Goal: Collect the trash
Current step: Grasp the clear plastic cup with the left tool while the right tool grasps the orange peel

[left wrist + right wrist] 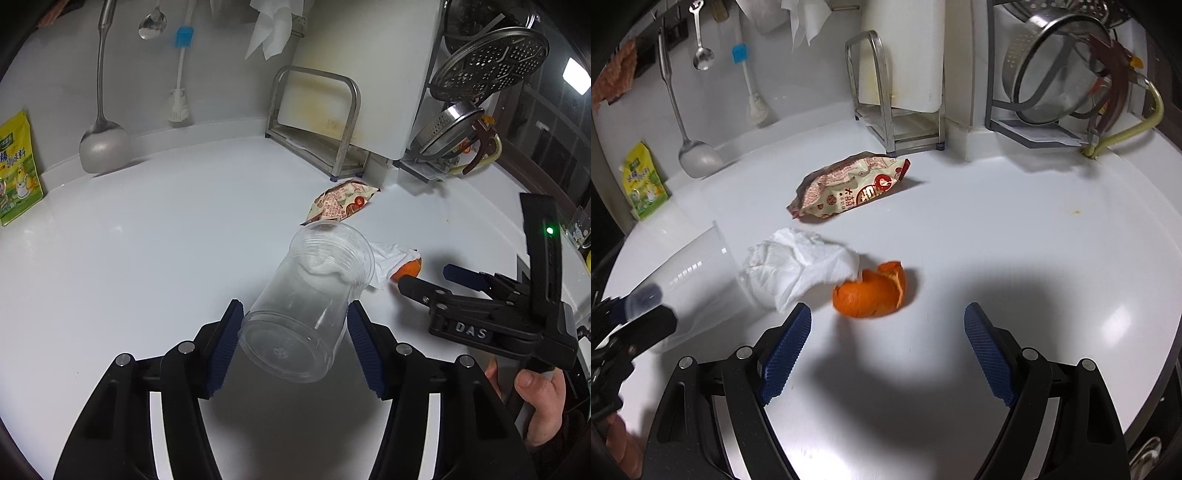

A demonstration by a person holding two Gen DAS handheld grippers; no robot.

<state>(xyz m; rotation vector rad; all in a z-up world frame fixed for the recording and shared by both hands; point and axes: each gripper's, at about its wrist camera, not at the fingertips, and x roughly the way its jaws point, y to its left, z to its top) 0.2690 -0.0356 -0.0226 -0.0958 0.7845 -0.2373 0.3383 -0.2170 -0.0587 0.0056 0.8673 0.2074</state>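
My left gripper (293,341) is shut on a clear plastic cup (306,299), tilted with its mouth pointing away toward the trash. A crumpled white tissue (798,267) lies at the cup's mouth, partly inside it (325,267). An orange peel (871,291) lies just right of the tissue, touching it. A red and cream snack wrapper (849,188) lies farther back. My right gripper (886,347) is open and empty, just short of the peel. It also shows in the left wrist view (428,280), at the right of the cup.
White counter (997,229). At the back stand a cutting board in a metal rack (897,92), a dish rack with steel colanders (1056,74), a hanging ladle (698,155), spoon and brushes. A yellow-green packet (644,182) leans at the left wall.
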